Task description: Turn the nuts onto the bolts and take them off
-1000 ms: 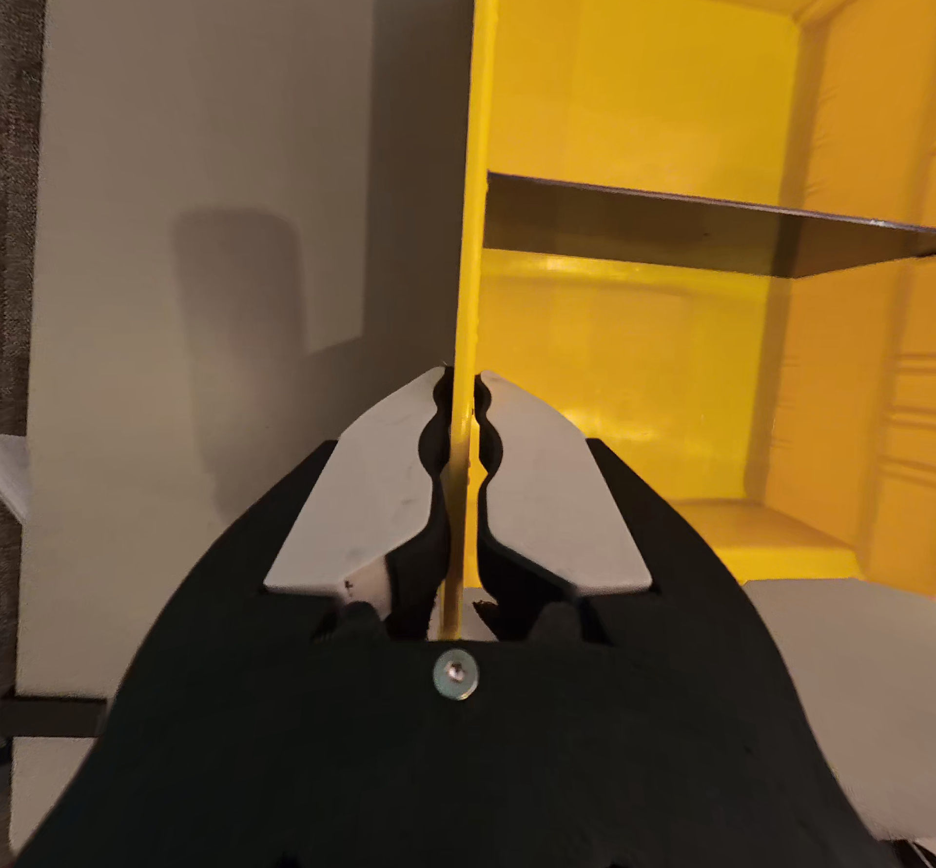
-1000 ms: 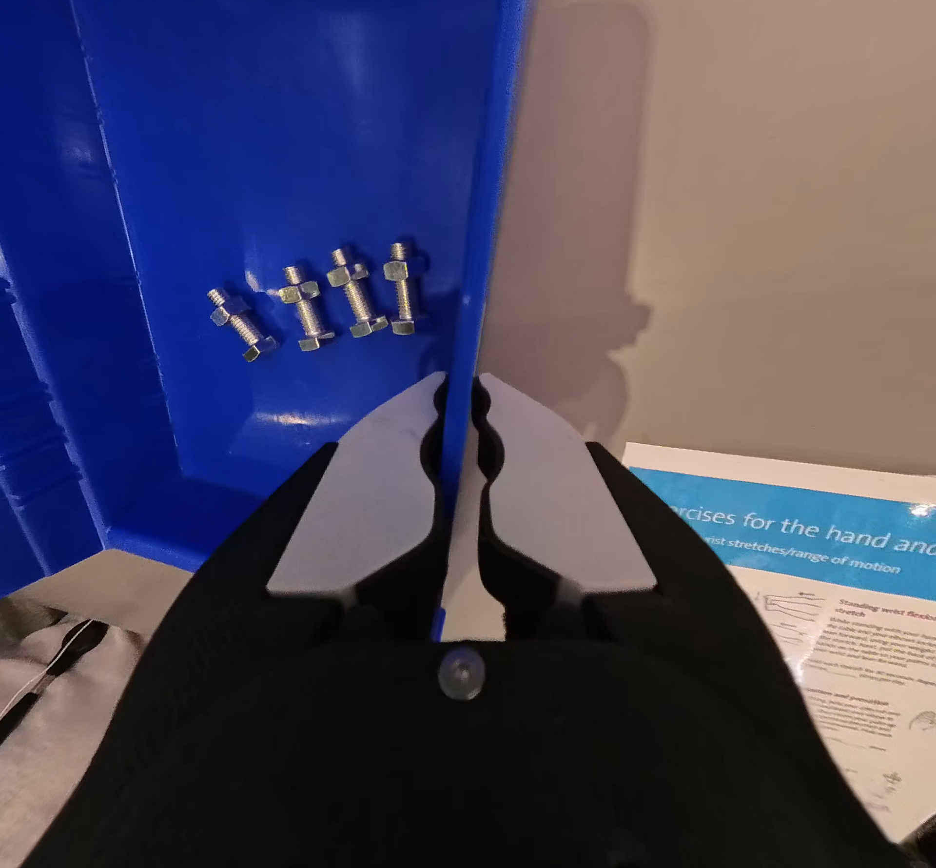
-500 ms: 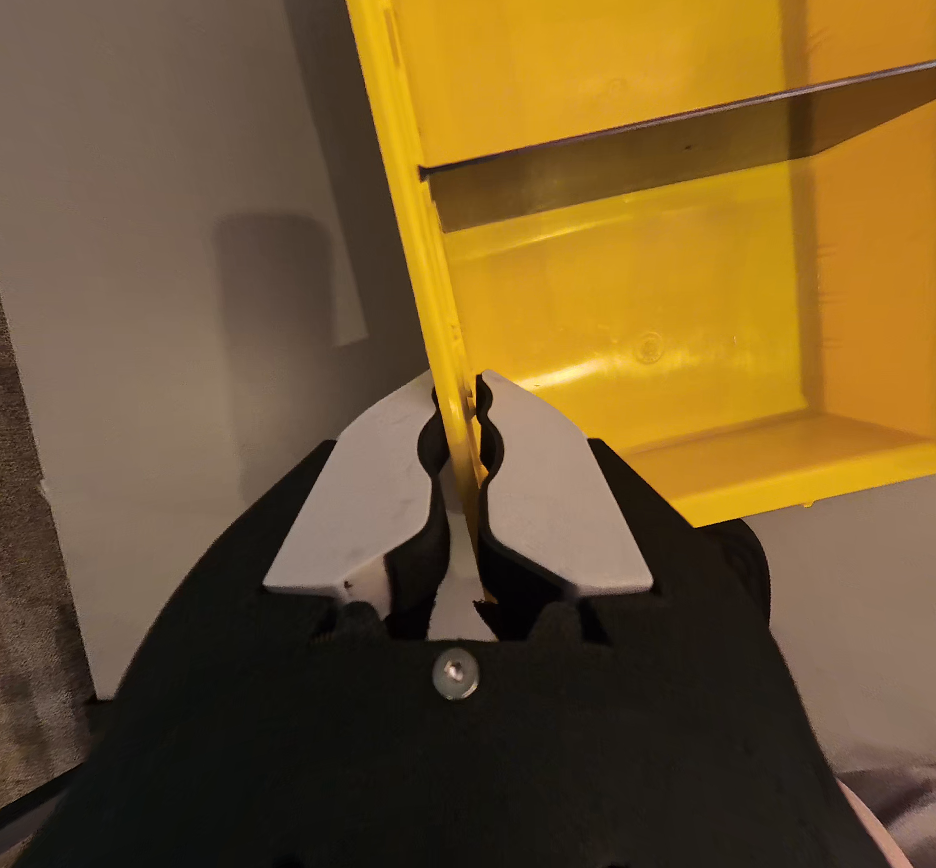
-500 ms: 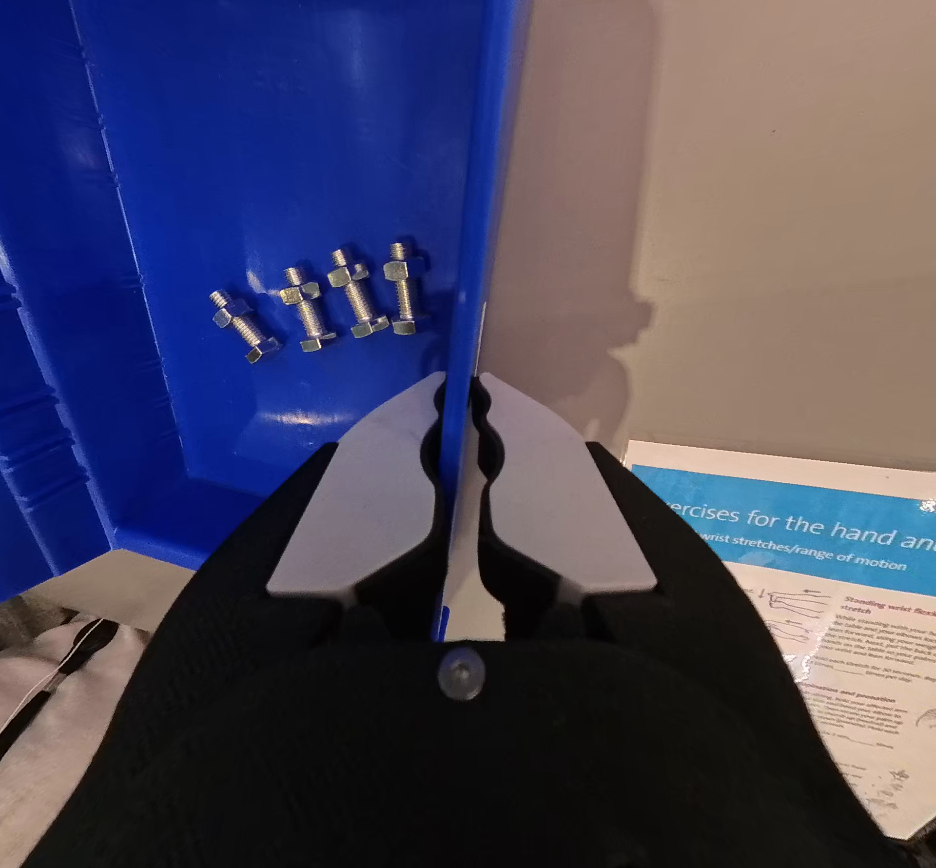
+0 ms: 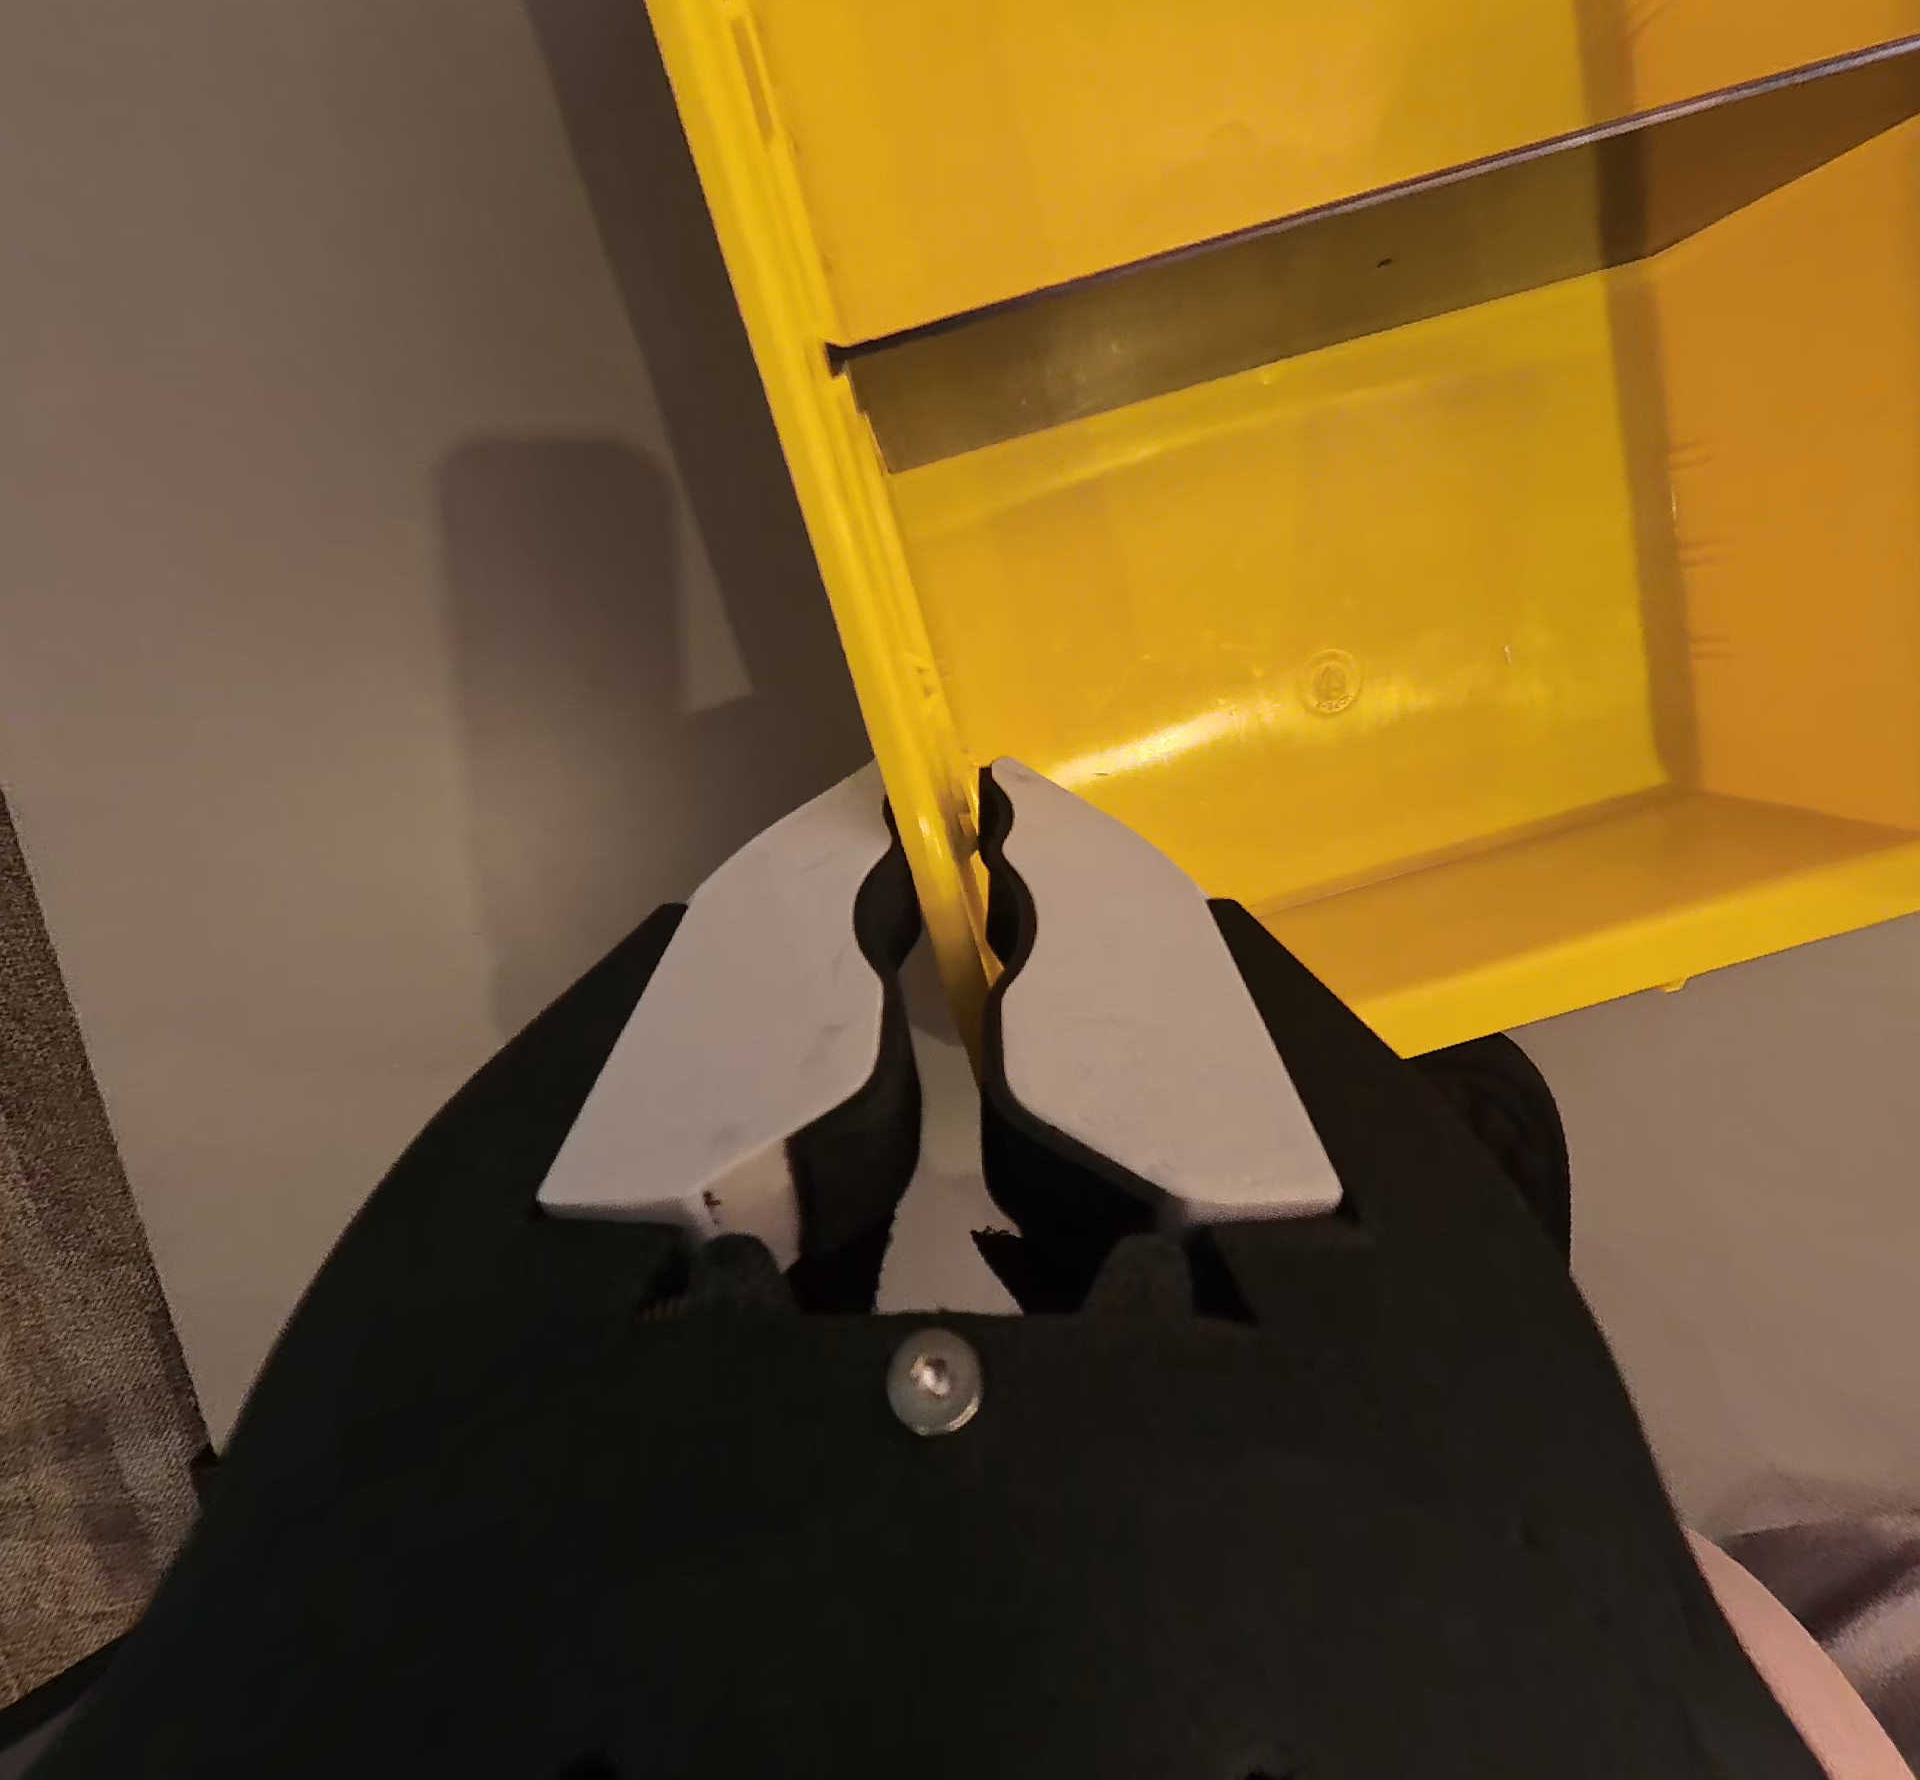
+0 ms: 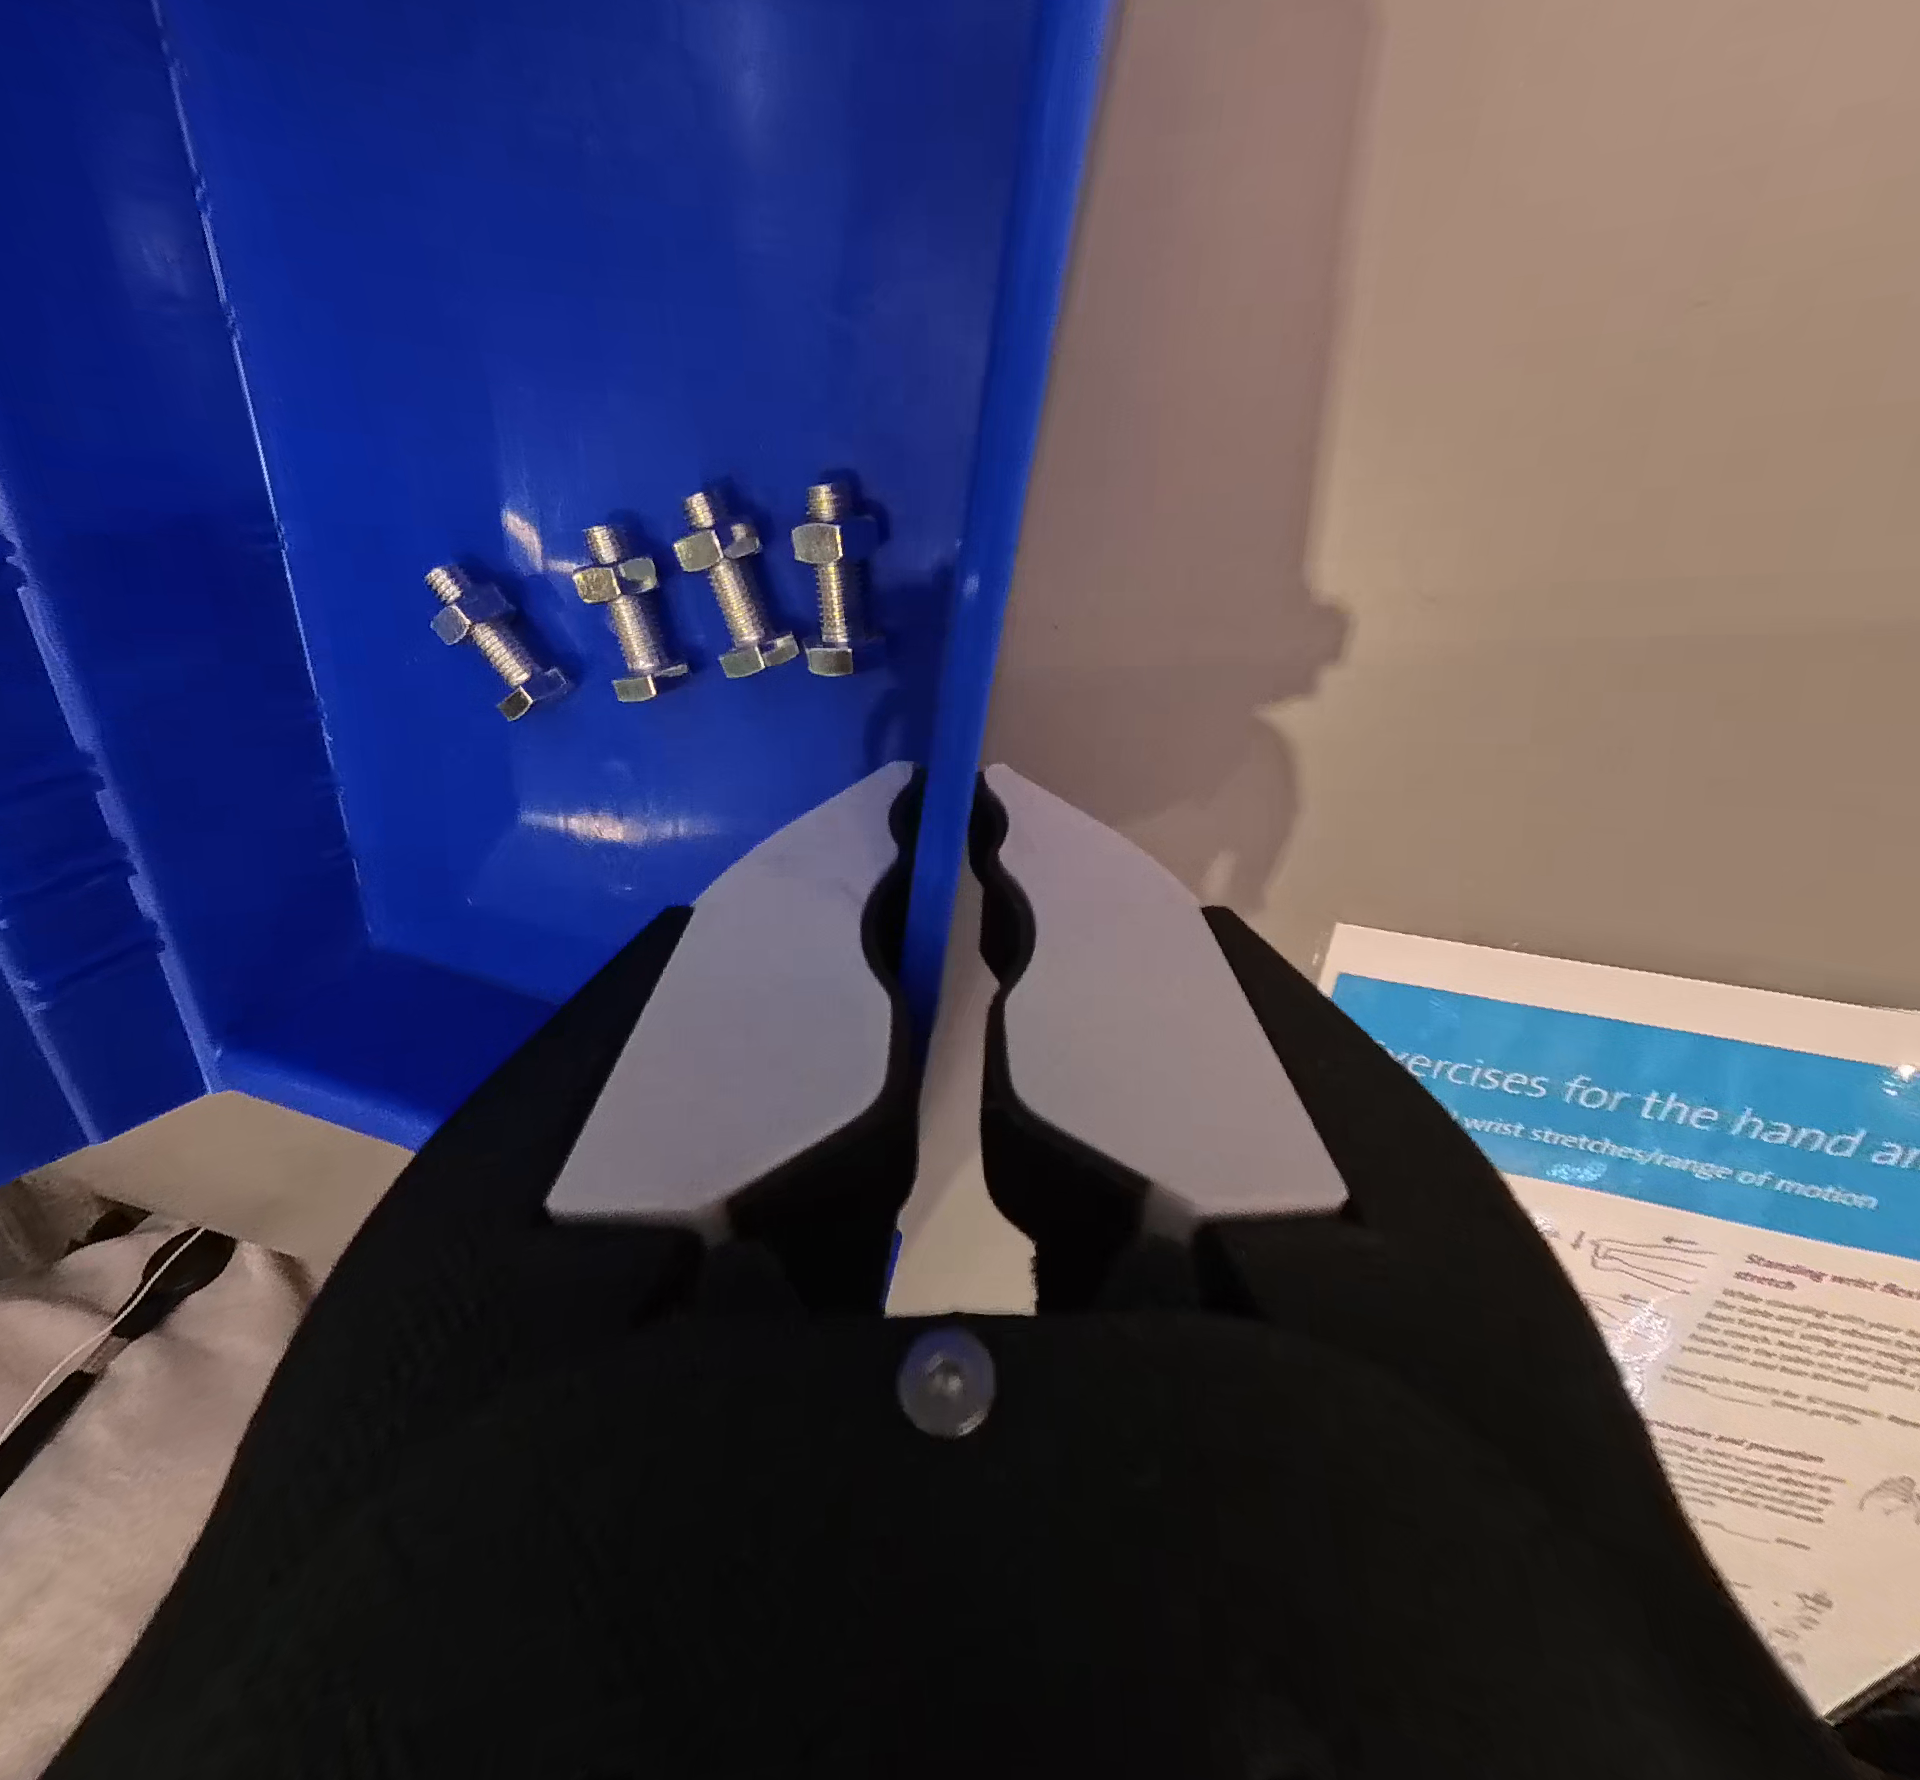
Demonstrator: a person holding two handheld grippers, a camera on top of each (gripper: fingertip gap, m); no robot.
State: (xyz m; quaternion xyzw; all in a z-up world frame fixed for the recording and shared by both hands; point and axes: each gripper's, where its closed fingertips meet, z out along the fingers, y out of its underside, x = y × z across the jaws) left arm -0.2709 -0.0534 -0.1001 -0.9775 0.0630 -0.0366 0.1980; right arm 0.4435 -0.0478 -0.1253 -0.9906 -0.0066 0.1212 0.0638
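In the right wrist view, several silver bolts (image 6: 665,603) with nuts threaded on them lie side by side on the floor of a blue bin (image 6: 582,276). My right gripper (image 6: 948,780) is shut on the blue bin's right side wall. In the left wrist view, my left gripper (image 5: 935,785) is shut on the left side wall of a yellow bin (image 5: 1299,650). The yellow bin holds a dark divider plate (image 5: 1351,296) and nothing else that shows. It hangs tilted, its near corner past the table edge.
A pale table top (image 5: 312,380) lies under both bins. A printed sheet with a blue header (image 6: 1662,1263) lies right of the blue bin. Grey cloth (image 6: 156,1367) shows at lower left in the right wrist view. Carpet (image 5: 62,1211) lies left of the table. Tip to tip, the grippers are about 70 cm apart.
The yellow bin has swung in my left gripper, its side wall now leaning to the left, and it sits nearer the table's edge. The blue bin and bolts have hardly moved.
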